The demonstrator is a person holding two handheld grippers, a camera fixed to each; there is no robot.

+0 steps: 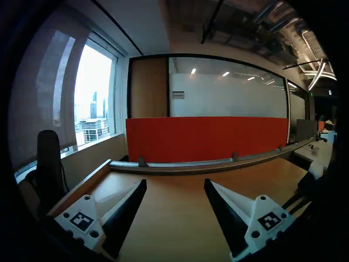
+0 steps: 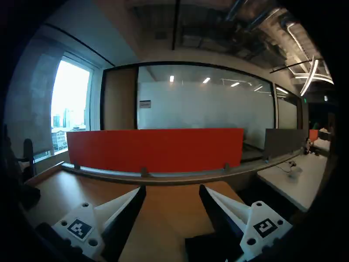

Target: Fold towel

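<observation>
My left gripper (image 1: 175, 185) hangs open over a bare wooden desk (image 1: 174, 218), its two white-and-black fingers spread wide with nothing between them. In the right gripper view, my right gripper (image 2: 172, 190) is likewise open above the same kind of wooden desk (image 2: 170, 209), near its right end. No towel lies on the stretch of desk that I see. A dark object (image 2: 209, 249) sits low at the bottom edge between the right gripper's fingers; what it is I cannot tell.
An orange divider panel (image 1: 205, 139) stands along the desk's far edge on a metal rail (image 1: 174, 164). A black chair back (image 1: 49, 170) rises at the left by the window. A white desk (image 2: 296, 179) adjoins on the right, a glass wall behind.
</observation>
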